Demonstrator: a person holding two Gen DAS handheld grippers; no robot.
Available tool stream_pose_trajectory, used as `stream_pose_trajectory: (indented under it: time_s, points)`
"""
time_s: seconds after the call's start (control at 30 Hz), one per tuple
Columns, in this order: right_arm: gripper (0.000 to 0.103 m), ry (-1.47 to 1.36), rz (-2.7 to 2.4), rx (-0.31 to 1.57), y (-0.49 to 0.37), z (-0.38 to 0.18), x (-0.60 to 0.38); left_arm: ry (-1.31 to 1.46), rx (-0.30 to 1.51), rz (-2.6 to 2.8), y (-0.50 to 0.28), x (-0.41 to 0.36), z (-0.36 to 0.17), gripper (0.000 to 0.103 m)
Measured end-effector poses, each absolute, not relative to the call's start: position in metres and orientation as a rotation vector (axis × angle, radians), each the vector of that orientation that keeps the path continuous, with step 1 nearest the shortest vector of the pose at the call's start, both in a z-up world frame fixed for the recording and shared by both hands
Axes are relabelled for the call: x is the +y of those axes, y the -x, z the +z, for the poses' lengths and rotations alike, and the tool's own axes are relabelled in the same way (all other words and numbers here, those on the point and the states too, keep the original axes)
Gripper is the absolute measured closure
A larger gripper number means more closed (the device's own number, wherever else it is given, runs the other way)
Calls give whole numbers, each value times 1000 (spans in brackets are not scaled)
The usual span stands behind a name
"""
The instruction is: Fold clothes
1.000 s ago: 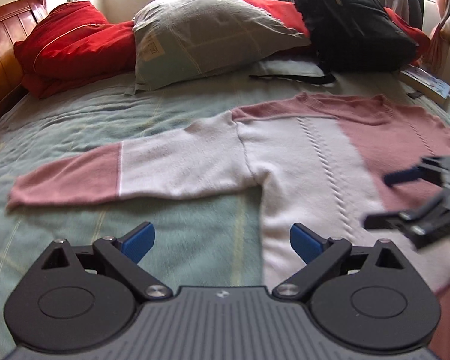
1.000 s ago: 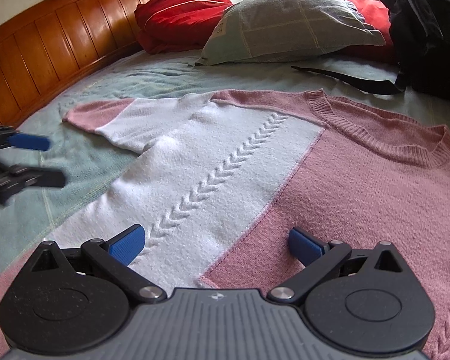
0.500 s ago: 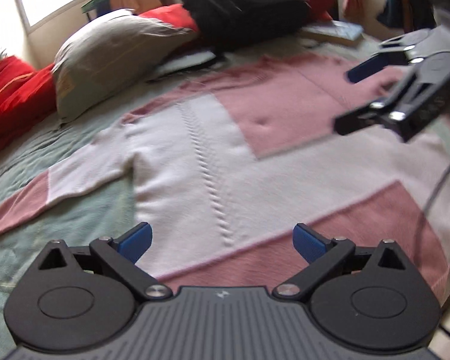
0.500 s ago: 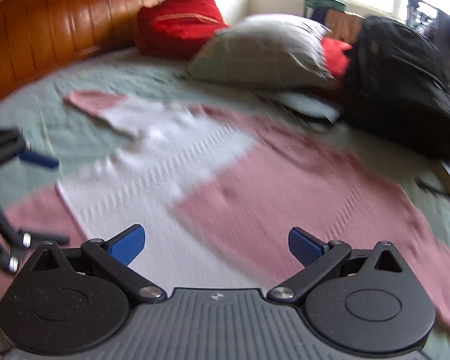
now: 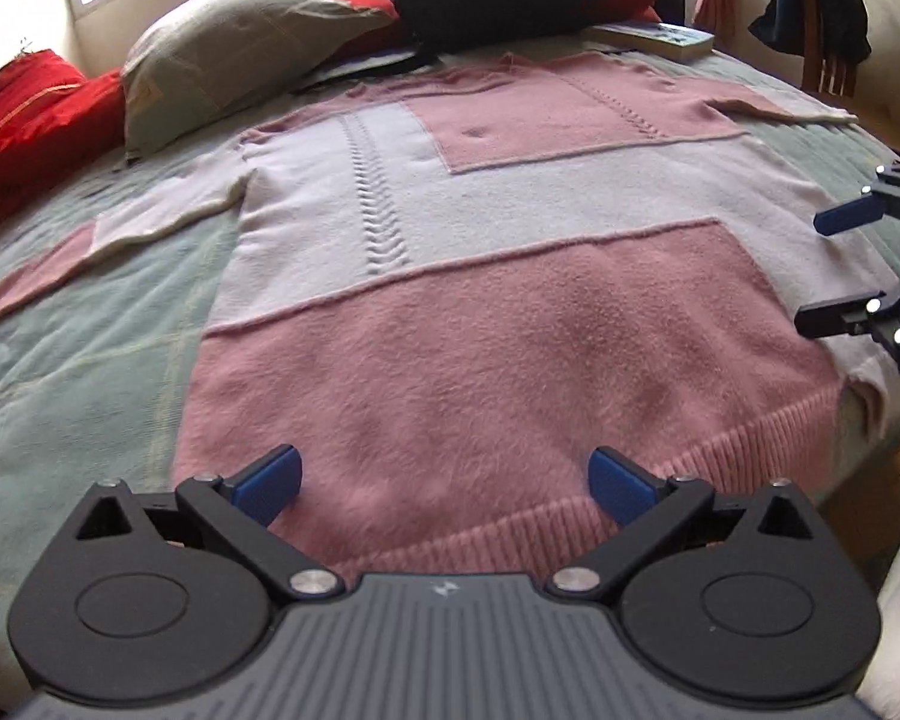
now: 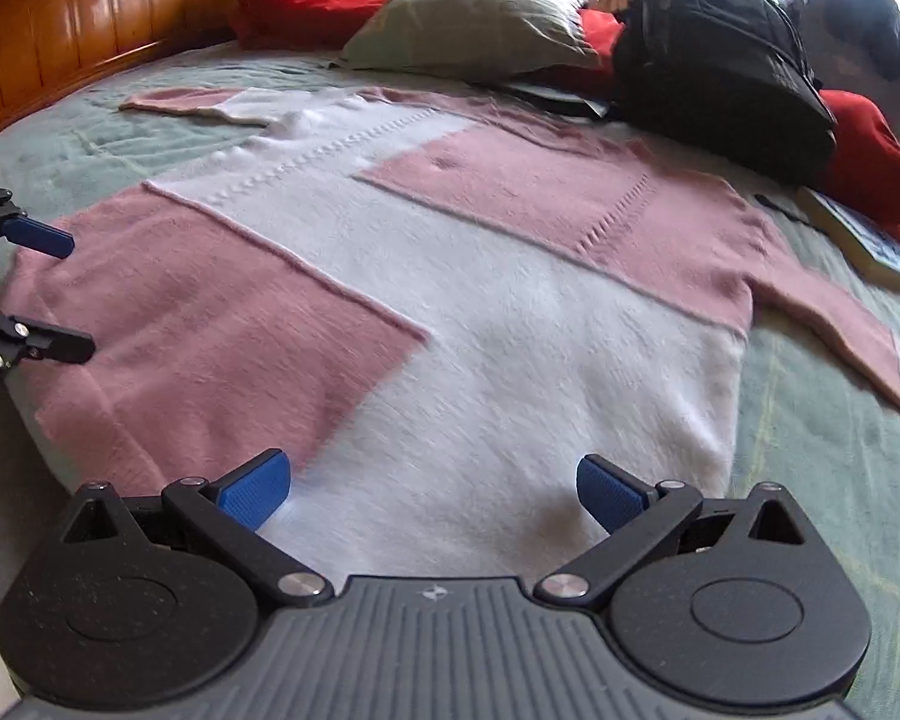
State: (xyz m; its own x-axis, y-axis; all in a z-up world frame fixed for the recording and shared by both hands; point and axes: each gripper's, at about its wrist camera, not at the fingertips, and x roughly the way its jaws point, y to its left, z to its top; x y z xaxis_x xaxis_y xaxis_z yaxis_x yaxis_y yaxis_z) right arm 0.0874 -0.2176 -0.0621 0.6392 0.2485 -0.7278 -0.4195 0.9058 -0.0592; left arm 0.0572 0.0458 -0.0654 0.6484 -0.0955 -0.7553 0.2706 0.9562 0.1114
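A pink and white knitted sweater (image 5: 510,228) (image 6: 450,276) lies flat on the green bedspread, both sleeves spread out to the sides. My left gripper (image 5: 444,480) hovers open over the pink ribbed hem near the bed's front edge, nothing between its blue pads. My right gripper (image 6: 429,489) is open too, above the white lower part of the sweater. The left wrist view shows the right gripper (image 5: 834,267) at the right edge beside the hem corner. In the right wrist view the left gripper (image 6: 51,294) sits at the left edge over the pink hem area.
A grey pillow (image 5: 240,54), red pillows (image 5: 36,120) and a black backpack (image 6: 720,66) lie at the bed's far side. A book (image 6: 870,240) rests on the right. A wooden headboard (image 6: 60,24) runs along the left. The bed's front edge is right below the hem.
Both grippers swung from the left sleeve and chest area round to the sweater's hem at the bed's front edge. Both stayed open. The sweater has not moved.
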Motion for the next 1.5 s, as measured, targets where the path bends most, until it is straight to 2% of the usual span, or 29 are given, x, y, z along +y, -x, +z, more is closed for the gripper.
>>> stream_pose_trajectory:
  time_s: [0.13, 0.37, 0.53, 0.7, 1.07, 1.33, 1.5]
  points:
    - [0, 174, 427, 731, -96, -47, -190, -160, 810, -222, -63, 50, -60, 1]
    - [0, 266, 397, 808, -86, -78, -160, -81, 836, -183, -57, 52, -81, 1]
    - [0, 311, 457, 867, -56, -66, -171, -86, 834, -116, -53, 47, -74, 1]
    - [0, 260, 313, 791, -56, -50, -204, -102, 809, -84, -45, 40, -70, 1]
    - [0, 189, 303, 940, -45, -77, -243, -96, 803, -80, -30, 30, -69, 1]
    - [0, 98, 332, 820, -55, -56, -246, -121, 747, -133, -42, 15, -52, 1]
    - [0, 73, 319, 859, -68, -75, -245, -131, 765, -134, -62, 11, -57, 1]
